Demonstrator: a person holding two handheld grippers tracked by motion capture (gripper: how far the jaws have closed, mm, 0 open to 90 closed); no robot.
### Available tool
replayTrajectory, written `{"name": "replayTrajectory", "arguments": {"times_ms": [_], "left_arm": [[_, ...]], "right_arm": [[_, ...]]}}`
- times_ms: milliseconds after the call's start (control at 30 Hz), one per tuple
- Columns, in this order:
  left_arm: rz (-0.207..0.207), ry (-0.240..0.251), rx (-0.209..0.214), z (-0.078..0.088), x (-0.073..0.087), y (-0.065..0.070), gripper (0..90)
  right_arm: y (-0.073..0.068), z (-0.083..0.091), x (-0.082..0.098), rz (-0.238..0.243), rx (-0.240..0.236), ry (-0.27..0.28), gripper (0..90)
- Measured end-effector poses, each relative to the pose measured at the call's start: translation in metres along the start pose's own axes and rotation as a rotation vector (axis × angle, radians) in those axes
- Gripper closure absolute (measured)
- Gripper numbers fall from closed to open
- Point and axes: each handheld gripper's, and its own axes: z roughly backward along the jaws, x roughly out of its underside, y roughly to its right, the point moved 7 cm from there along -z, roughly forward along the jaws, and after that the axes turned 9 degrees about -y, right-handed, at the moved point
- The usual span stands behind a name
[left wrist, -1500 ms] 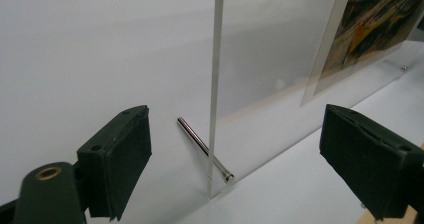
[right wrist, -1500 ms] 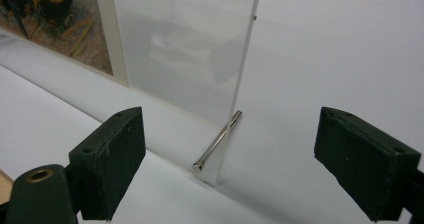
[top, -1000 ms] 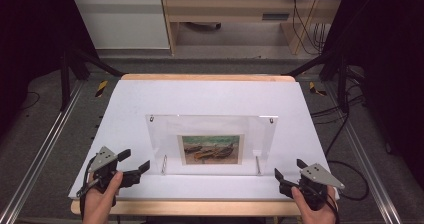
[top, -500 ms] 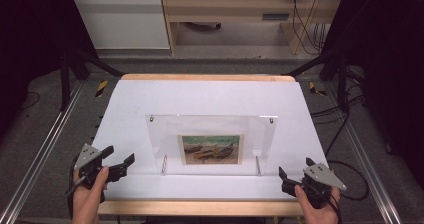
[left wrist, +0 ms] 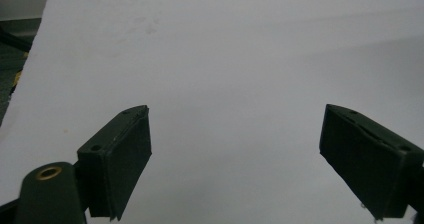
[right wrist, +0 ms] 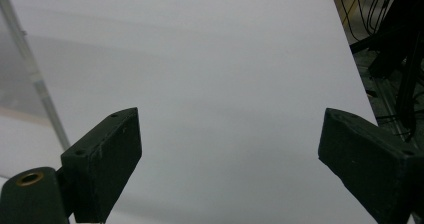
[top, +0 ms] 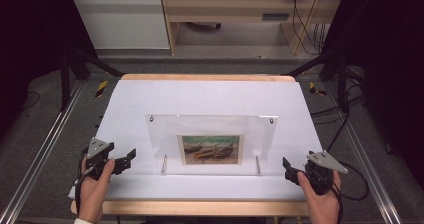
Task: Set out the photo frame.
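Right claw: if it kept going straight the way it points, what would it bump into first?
Probably nothing: the right claw is open, facing bare white table. The clear frame sits off to its side.

Clear acrylic picture frame on the white table

It stands upright near the front edge on two metal standoff legs, a small painting of beached boats sandwiched low at its centre.

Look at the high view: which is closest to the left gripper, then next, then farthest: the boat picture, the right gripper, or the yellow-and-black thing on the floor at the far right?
From the left gripper:
1. Boat picture, mid-table inside the clear frame.
2. Right gripper, near the table's right front edge.
3. Yellow-and-black thing, on the floor beyond the table's far right corner.
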Motion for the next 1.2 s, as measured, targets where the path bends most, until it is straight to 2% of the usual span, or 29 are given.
{"name": "replayTrajectory", "arguments": {"times_ms": [100,200,333,400,567,733,867,1033,1200], "left_arm": [[-0.016,-0.007,-0.006,-0.003,-0.005,-0.002,12.7],[-0.007,-0.005,-0.014,-0.006,-0.009,-0.007,12.7],[-0.01,-0.014,-0.029,-0.013,-0.014,-0.012,12.7],[-0.022,-0.017,-0.054,-0.017,-0.016,-0.016,12.8],[-0.038,-0.025,-0.068,-0.027,-0.02,-0.021,12.8],[-0.032,-0.025,-0.057,-0.036,-0.024,-0.023,12.7],[-0.01,-0.027,-0.043,-0.042,-0.026,-0.027,12.7],[-0.039,-0.056,-0.02,-0.048,-0.023,-0.025,11.7],[-0.021,-0.05,0.001,-0.046,-0.021,-0.022,11.0]], "right_arm": [[0.007,-0.006,-0.007,-0.009,0.009,-0.008,10.8],[0.014,-0.013,-0.013,-0.017,-0.003,-0.022,13.0],[0.017,-0.023,-0.016,-0.017,-0.015,-0.044,13.2],[0.017,-0.03,-0.017,-0.028,-0.031,-0.06,13.8],[0.019,-0.045,-0.021,-0.02,-0.013,-0.08,15.3],[0.02,-0.055,-0.023,-0.025,-0.017,-0.1,14.8],[0.022,-0.062,-0.021,-0.03,-0.013,-0.126,13.9],[0.022,-0.073,-0.02,-0.052,-0.024,-0.171,12.8],[0.02,-0.077,-0.016,-0.039,-0.008,-0.186,12.2]]}}
